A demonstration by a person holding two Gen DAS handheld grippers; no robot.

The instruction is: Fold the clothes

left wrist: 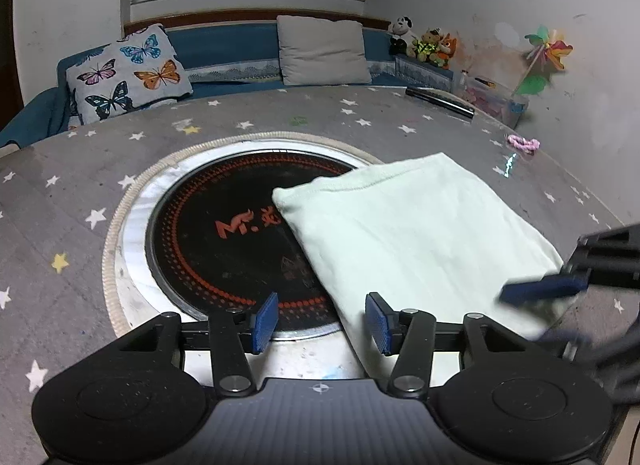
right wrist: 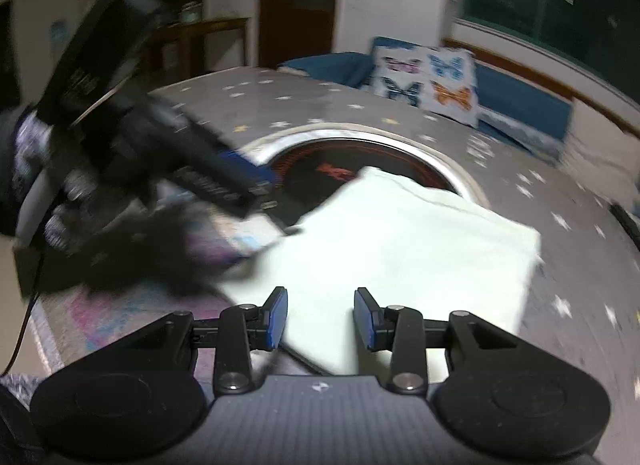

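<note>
In front of you the folded cloth [left wrist: 416, 233] lies on the table [left wrist: 60, 201], its left edge over the round plate [left wrist: 224, 225] set in the table's middle. Your left gripper [left wrist: 322, 323] hangs at the cloth's near left edge, your right gripper [right wrist: 320, 317] at its near right corner. Behind the table stands a sofa [left wrist: 224, 45] with two pillows [left wrist: 128, 71].

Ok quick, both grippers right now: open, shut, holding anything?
Left gripper: open, holding nothing, at the near edge of the folded pale garment.
Right gripper: open, holding nothing, jaws either side of the garment's near edge.
</note>
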